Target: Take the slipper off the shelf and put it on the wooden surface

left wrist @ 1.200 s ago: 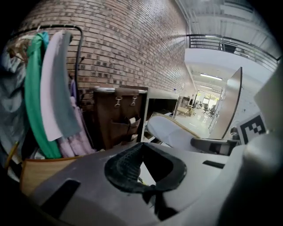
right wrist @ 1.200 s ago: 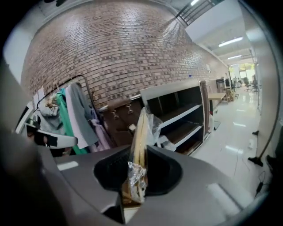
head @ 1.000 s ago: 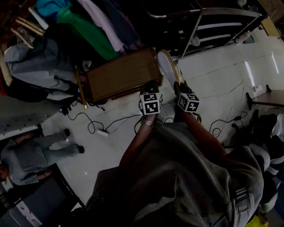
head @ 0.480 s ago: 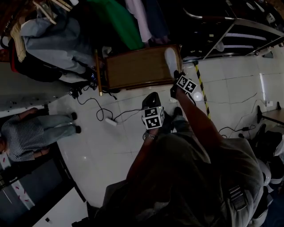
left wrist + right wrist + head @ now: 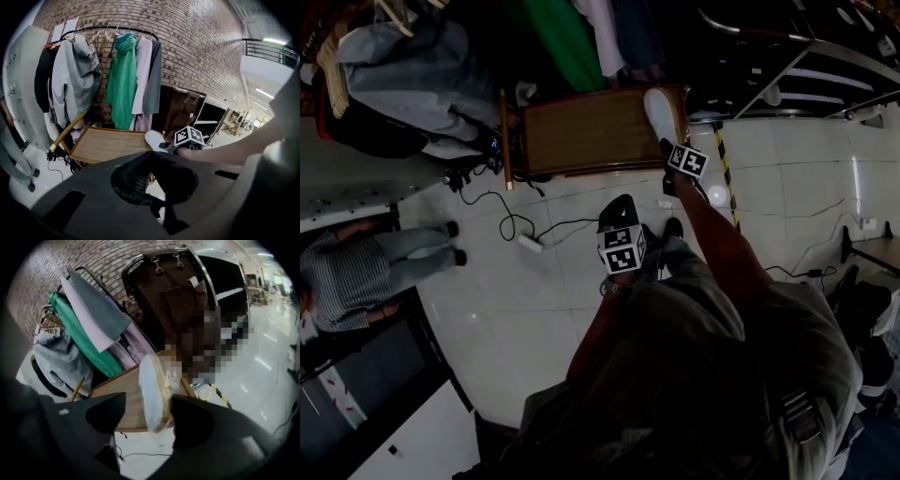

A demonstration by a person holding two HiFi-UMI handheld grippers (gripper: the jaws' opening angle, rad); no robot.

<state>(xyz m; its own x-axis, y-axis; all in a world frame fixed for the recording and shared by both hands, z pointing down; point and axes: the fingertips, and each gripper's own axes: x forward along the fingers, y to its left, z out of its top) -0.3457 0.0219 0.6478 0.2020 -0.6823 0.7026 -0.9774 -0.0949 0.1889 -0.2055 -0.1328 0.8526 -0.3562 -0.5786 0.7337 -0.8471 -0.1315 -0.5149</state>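
Two grippers, one slipper, one wooden surface.

1. Left gripper (image 5: 622, 204): on the near side of the wooden surface (image 5: 581, 136), well apart from it and over the white floor tiles (image 5: 534, 309). In the left gripper view its jaws are drawn together with nothing between them.
2. Right gripper (image 5: 667, 150): at the right end of the wooden surface, by its near edge. Its jaws are opening. The slipper (image 5: 152, 390) stands between them, with a clear gap on the left-jaw side. On the other side the jaw is just beside it, and I cannot tell whether they touch.
3. The slipper rests on its edge on the right end of the wooden surface, with its white sole turned toward the left jaw.
4. One power strip (image 5: 530, 242) with cables lies on the floor just in front of the wooden surface.
5. One clothes rack (image 5: 112, 28) stands behind the wooden surface. Five hanging garments are counted on it, and one of them is green (image 5: 121, 79).
6. One person in a striped shirt (image 5: 342, 286) is well off to the left of the wooden surface.
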